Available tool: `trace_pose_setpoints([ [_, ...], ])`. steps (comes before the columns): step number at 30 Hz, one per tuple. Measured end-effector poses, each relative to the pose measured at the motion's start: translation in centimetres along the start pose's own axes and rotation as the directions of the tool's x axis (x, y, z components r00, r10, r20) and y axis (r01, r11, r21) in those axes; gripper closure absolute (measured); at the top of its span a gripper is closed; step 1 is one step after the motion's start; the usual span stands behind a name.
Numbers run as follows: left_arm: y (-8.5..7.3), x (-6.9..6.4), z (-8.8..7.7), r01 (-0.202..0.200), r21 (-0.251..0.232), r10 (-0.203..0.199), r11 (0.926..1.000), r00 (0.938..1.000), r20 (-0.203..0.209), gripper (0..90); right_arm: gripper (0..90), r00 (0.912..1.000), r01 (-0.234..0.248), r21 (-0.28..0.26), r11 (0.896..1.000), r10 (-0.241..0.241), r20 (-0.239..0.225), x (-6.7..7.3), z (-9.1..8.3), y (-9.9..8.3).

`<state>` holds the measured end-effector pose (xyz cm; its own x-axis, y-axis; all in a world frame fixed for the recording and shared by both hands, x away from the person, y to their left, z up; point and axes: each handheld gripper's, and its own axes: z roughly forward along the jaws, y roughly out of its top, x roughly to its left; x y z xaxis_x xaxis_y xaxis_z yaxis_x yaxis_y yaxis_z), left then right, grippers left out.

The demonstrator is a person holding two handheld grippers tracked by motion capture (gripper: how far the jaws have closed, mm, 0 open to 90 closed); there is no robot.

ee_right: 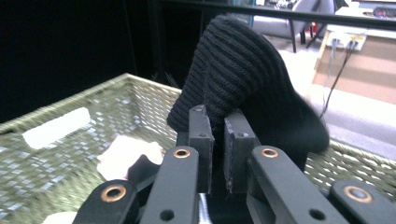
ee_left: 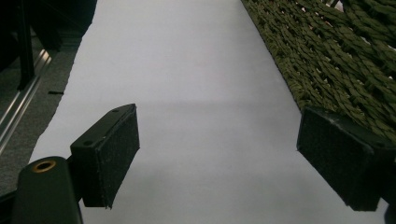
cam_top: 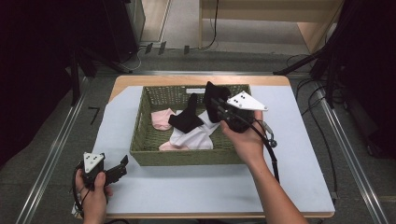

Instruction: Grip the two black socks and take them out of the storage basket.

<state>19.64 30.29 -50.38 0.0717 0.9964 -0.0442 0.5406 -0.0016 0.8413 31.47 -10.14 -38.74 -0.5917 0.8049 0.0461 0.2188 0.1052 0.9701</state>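
Evidently, a black ribbed sock (ee_right: 243,79) was pinched between the nearly closed jaws of the right gripper (ee_right: 218,140) and was held up above the woven green basket (cam_top: 140,140), toward the basket's two o'clock corner in the high view. Only a narrow fold of the knit was caught between the pads (ee_right: 201,140), so the sock was judged liable to slide free under its own weight if the grip were loosened or the hand jerked; it would then drop back among the laundry.

Beneath it, a second black sock (cam_top: 187,119) was lying across a white garment (cam_top: 196,137), with a pink sock (cam_top: 162,119) at nine o'clock of that pile. Whether the lifted sock's lower end was touching the second black sock could not be told; if it was snagged, the other piece could be dragged up and spilled over the rim.

The left gripper (cam_top: 122,167) was held at the basket's seven o'clock, outside it, above the pale table cover (ee_left: 187,70), with its jaws spread wide and nothing between them. In the left gripper view one pad (ee_left: 345,158) was seen just beside the basket wall (ee_left: 336,51); a careless move there could nudge the basket and shift it under the raised sock.
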Motion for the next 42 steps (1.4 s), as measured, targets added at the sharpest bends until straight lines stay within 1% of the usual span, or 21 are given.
trace_pose_setpoints([
  [3,0.0,0.0,0.0,-0.001,-0.001,0.001,1.0000,1.0000,0.000,14.1,84.6,0.9998,-0.018,-0.010,1.000,0.018,-0.002,0.3,-0.3,0.2],
  [4,0.0,0.0,0.0,-0.001,-0.002,0.001,1.0000,1.0000,0.001,14.1,84.5,0.9998,-0.004,-0.022,1.000,0.004,0.018,0.1,-0.5,0.3],
  [6,0.0,0.0,0.0,-0.001,-0.001,0.001,1.0000,1.0000,0.002,14.1,84.6,0.9995,-0.005,-0.035,0.999,0.006,0.032,-0.2,-0.6,0.3],
  [10,0.0,0.0,0.0,-0.002,0.001,0.002,1.0000,1.0000,0.001,14.1,84.5,0.9989,0.025,-0.122,0.992,-0.020,0.043,-0.8,-1.2,0.6],
  [15,0.0,0.0,0.0,-0.001,-0.001,0.001,1.0000,1.0000,0.001,14.1,84.5,0.9949,0.063,-0.215,0.975,-0.045,0.090,-1.4,-2.2,1.3],
  [18,0.0,0.0,0.0,-0.002,0.000,0.002,1.0000,1.0000,0.000,14.1,84.5,0.9900,0.082,-0.249,0.965,-0.050,0.132,-2.0,-2.8,1.8],
  [19,0.0,0.0,0.0,-0.002,0.002,0.002,1.0000,1.0000,-0.001,14.1,84.5,0.9867,0.101,-0.262,0.960,-0.063,0.150,-2.3,-3.1,2.0],
  [20,0.0,0.0,0.0,-0.002,0.002,0.002,1.0000,1.0000,-0.001,14.1,84.5,0.9867,0.101,-0.262,0.960,-0.063,0.150,-2.3,-3.1,2.0],
  [21,0.0,0.0,0.0,-0.001,0.000,0.001,1.0000,1.0000,0.000,14.1,84.4,0.9802,0.123,-0.290,0.949,-0.070,0.185,-2.7,-3.8,2.4],
  [24,0.0,0.0,0.0,-0.001,0.000,0.001,1.0000,1.0000,0.000,14.1,84.4,0.9746,0.127,-0.326,0.937,-0.057,0.217,-3.4,-4.8,3.1],
  [26,0.0,0.0,0.0,0.000,-0.001,0.000,1.0000,1.0000,0.000,14.1,84.4,0.9675,0.139,-0.353,0.925,-0.050,0.248,-4.1,-5.7,3.7],
  [27,0.0,0.0,0.0,0.000,-0.001,0.000,1.0000,1.0000,0.000,14.1,84.4,0.9675,0.139,-0.353,0.925,-0.050,0.248,-4.1,-5.7,3.7],
  [28,0.0,0.0,0.0,-0.001,0.000,0.001,1.0000,1.0000,0.000,14.1,84.4,0.9617,0.141,-0.374,0.917,-0.037,0.272,-4.8,-6.6,4.2],
  [30,0.0,0.0,0.0,0.000,0.000,0.000,1.0000,1.0000,-0.001,14.1,84.4,0.9551,0.139,-0.385,0.912,-0.021,0.295,-5.7,-7.5,4.6],
  [31,0.0,0.0,0.0,0.000,0.000,0.000,1.0000,1.0000,-0.001,14.1,84.4,0.9551,0.139,-0.385,0.912,-0.021,0.295,-5.7,-7.5,4.6],
  [33,0.0,0.0,0.0,0.000,0.000,0.000,1.0000,1.0000,-0.001,14.1,84.3,0.9439,0.132,-0.384,0.914,0.003,0.330,-6.9,-8.4,4.7],
  [34,0.0,0.0,0.0,0.000,0.000,0.000,1.0000,1.0000,-0.001,14.1,84.3,0.9439,0.132,-0.384,0.914,0.003,0.330,-6.9,-8.4,4.7],
  [35,0.0,0.0,0.0,0.000,-0.001,0.000,1.0000,1.0000,-0.003,14.1,84.3,0.9356,0.133,-0.370,0.920,0.007,0.353,-7.7,-8.8,4.3],
  [38,0.0,0.0,0.0,0.000,0.000,0.000,1.0000,1.0000,-0.004,14.1,84.3,0.9236,0.119,-0.342,0.932,0.022,0.383,-8.8,-8.9,3.0],
  [40,0.0,0.0,0.0,0.000,0.000,0.000,1.0000,1.0000,-0.004,14.1,84.3,0.9052,0.121,-0.305,0.945,0.021,0.425,-9.5,-8.7,1.9],
  [42,0.0,0.0,0.0,0.000,0.000,0.000,1.0000,1.0000,-0.004,14.1,84.4,0.8842,0.088,-0.260,0.962,0.044,0.465,-10.2,-8.5,0.6],
])
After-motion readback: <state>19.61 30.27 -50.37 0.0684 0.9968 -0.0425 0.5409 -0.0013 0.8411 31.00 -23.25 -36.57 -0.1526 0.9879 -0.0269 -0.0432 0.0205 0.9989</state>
